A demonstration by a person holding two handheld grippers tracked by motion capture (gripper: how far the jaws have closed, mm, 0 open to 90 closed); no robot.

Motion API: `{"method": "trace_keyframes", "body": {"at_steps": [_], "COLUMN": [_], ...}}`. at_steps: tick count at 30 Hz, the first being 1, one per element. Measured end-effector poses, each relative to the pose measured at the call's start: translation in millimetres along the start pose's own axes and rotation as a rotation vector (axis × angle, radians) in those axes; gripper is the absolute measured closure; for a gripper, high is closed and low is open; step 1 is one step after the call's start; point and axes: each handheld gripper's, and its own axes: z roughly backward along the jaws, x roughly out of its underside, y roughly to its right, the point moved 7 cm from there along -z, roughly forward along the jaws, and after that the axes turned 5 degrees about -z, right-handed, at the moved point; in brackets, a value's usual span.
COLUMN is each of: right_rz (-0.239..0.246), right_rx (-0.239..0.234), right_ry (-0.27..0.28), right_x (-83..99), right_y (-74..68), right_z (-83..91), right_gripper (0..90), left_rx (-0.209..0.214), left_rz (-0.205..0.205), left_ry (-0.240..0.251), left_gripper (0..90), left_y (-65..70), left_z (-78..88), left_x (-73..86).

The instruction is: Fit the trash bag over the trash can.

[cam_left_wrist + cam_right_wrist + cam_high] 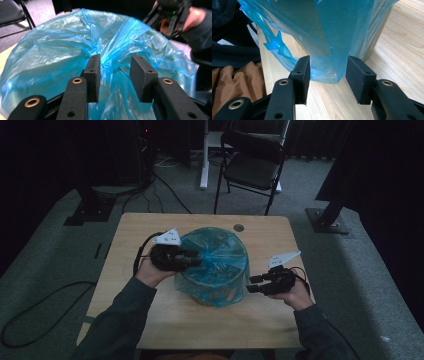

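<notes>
Dim carpeted room, and at its middle a pale wooden tabletop (150, 320) carries the work. Nearest the person, the right tongs (253, 284) sit low beside the lower hanging edge of the blue plastic bag (215, 262). In the right gripper view their jaws stand apart with the bag's bottom hem (324, 75) between them, and the pads do not press on it. The left tongs (196, 258) lie over the top of the bag, jaws also apart, with a gathered ridge of film (112, 62) rising between the pads; I see no pinch on it. The bag is draped over a round bin (212, 295) standing between the two tongs, a little farther out than the right pair.

My reading is that the bag is being fitted over or drawn down around the bin. The next move probably calls for closing one pair on the film and pulling it taut without tearing it.

The bin is mostly veiled by plastic, so its rim and what it holds are unclear. Beyond the tongs, a folding chair (252, 165) and cables (165, 190) fade into darkness.
</notes>
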Motion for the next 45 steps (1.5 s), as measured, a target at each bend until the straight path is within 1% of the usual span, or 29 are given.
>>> {"method": "trace_keyframes", "body": {"at_steps": [1,3,7,8,9,10,13,15,17,20,21,27,31,37,39,40,43,45], "right_rz": [0.000,-0.003,-0.002,-0.002,-0.002,-0.004,-0.003,-0.002,-0.005,-0.004,-0.007,-0.006,-0.007,-0.006,-0.005,-0.005,-0.006,-0.005], "right_rx": [0.000,0.000,0.001,0.001,0.001,0.000,0.000,0.000,0.001,0.002,0.001,0.000,0.001,-0.001,-0.001,0.000,0.000,0.001], "right_ry": [0.000,-0.001,0.001,0.001,0.003,0.001,-0.002,0.000,0.002,0.003,0.001,0.003,0.003,0.001,0.002,0.001,0.003,0.004], "right_x": [0.0,0.4,0.9,0.9,1.1,1.5,1.9,1.7,1.7,1.6,2.0,1.8,2.3,2.3,2.2,2.4,3.2,3.4], "right_y": [0.0,-0.3,0.4,0.4,0.6,0.7,0.7,0.8,1.0,1.3,1.0,0.9,1.0,0.9,0.9,0.9,0.7,0.8], "right_z": [0.0,0.4,1.4,1.4,1.3,1.0,0.7,0.9,1.5,1.8,1.4,2.0,2.9,1.6,1.6,2.4,3.2,3.5], "right_gripper": [54.1,54.1,54.1,54.1,54.1,54.1,54.1,54.1,54.1,54.1,54.1,54.1,54.1,54.1,54.1,54.1,54.1,54.1], "left_rx": [0.000,0.001,-0.003,-0.003,-0.011,-0.012,-0.018,-0.018,-0.019,-0.022,-0.022,-0.019,-0.017,-0.012,-0.012,-0.007,-0.008,-0.008], "left_rz": [0.000,-0.015,-0.032,-0.032,-0.043,-0.046,-0.051,-0.050,-0.053,-0.053,-0.054,-0.056,-0.065,-0.103,-0.103,-0.110,-0.114,-0.114], "left_ry": [0.000,-0.016,-0.027,-0.027,-0.041,-0.044,-0.061,-0.064,-0.078,-0.086,-0.097,-0.129,-0.138,-0.150,-0.150,-0.206,-0.260,-0.260], "left_gripper": [61.1,61.0,60.8,60.8,60.8,60.7,60.7,60.8,61.0,61.2,61.2,61.2,61.1,60.8,60.8,60.4,60.3,60.3], "left_y": [0.0,-0.3,-1.4,-1.4,-3.1,-4.6,-8.7,-11.8,-15.0,-17.5,-20.1,-22.1,-20.4,-15.0,-15.0,-15.6,-17.9,-17.9], "left_z": [0.0,-6.2,-11.5,-11.5,-14.1,-15.6,-19.8,-23.0,-26.4,-29.9,-35.1,-47.3,-52.8,-58.7,-58.7,-69.2,-79.5,-79.5], "left_x": [0.0,-6.0,-15.5,-15.5,-20.2,-23.5,-29.6,-33.1,-34.9,-36.5,-38.3,-35.6,-37.3,-48.7,-48.7,-46.5,-39.1,-39.1]}}
